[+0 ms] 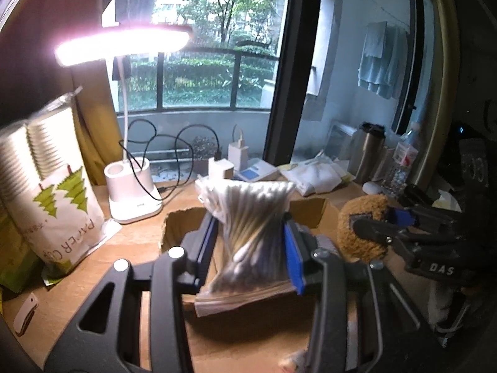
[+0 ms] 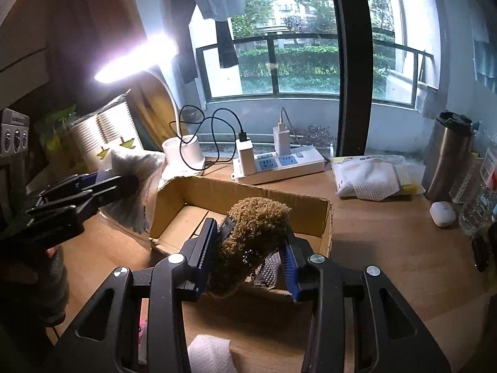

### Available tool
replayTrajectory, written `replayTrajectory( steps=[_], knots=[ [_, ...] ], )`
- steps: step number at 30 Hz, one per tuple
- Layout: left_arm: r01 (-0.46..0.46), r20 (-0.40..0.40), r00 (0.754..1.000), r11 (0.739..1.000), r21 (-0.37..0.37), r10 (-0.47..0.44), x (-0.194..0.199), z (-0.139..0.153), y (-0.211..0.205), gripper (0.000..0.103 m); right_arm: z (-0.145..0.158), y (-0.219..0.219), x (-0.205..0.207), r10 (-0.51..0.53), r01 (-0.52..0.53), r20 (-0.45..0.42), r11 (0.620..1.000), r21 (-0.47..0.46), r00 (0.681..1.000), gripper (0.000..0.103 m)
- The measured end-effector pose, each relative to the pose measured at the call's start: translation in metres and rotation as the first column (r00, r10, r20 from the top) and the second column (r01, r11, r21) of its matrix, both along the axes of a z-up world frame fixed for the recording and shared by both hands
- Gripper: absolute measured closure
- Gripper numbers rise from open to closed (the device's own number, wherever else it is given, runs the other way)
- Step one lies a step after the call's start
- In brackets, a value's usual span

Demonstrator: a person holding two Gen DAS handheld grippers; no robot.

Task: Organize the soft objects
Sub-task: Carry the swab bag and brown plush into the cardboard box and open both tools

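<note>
A clear bag of cotton swabs (image 1: 248, 211) is pinched at its middle between the blue pads of my left gripper (image 1: 250, 233), which is shut on it. The bag hangs above the left part of an open cardboard box (image 1: 177, 227). My right gripper (image 2: 248, 242) is shut on a brown fuzzy plush toy (image 2: 254, 217), held over the box's (image 2: 242, 192) near edge. The left wrist view shows the plush toy (image 1: 360, 214) and right gripper (image 1: 382, 220) at the right. From the right wrist view, the left gripper (image 2: 111, 183) and swab bag (image 2: 136, 161) are at the left.
A lit white desk lamp (image 1: 133, 192) and a paper-cup bag (image 1: 52, 186) stand at the left. Behind the box lie a power strip (image 2: 279, 164) and a tissue pack (image 2: 366, 177). A steel tumbler (image 2: 447, 155), a water bottle (image 2: 478, 208) and a small white case (image 2: 442, 213) stand at the right. A paper towel (image 2: 208, 354) lies near.
</note>
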State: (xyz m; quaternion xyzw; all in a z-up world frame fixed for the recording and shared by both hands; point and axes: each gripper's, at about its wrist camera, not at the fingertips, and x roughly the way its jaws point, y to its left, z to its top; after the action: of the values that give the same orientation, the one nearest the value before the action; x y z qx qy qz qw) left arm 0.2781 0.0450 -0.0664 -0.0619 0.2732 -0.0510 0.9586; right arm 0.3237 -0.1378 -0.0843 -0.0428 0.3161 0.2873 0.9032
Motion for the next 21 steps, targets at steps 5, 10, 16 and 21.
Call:
replayTrajectory(
  steps=[5, 10, 16, 21],
  knots=[
    [-0.017, -0.061, 0.998, 1.000, 0.005, 0.018, 0.024, -0.022, 0.000, 0.061, -0.012, -0.002, 0.014, -0.003, 0.003, -0.026, 1.000, -0.001, 1.000, 0.061],
    [-0.037, -0.112, 0.993, 0.999, 0.022, 0.039, 0.043, -0.044, -0.004, 0.060, -0.026, -0.001, 0.027, 0.010, -0.011, -0.063, 1.000, -0.014, 0.998, 0.061],
    [-0.025, -0.236, 0.971, 0.999, 0.026, 0.031, 0.067, -0.076, -0.011, 0.060, -0.044, 0.003, 0.039, 0.029, -0.032, -0.107, 0.999, -0.025, 0.994, 0.061],
    [0.009, -0.342, 0.940, 1.000, 0.030, 0.002, 0.080, -0.097, -0.024, 0.051, -0.051, 0.003, 0.042, 0.034, -0.038, -0.111, 0.999, -0.036, 0.993, 0.061]
  ],
)
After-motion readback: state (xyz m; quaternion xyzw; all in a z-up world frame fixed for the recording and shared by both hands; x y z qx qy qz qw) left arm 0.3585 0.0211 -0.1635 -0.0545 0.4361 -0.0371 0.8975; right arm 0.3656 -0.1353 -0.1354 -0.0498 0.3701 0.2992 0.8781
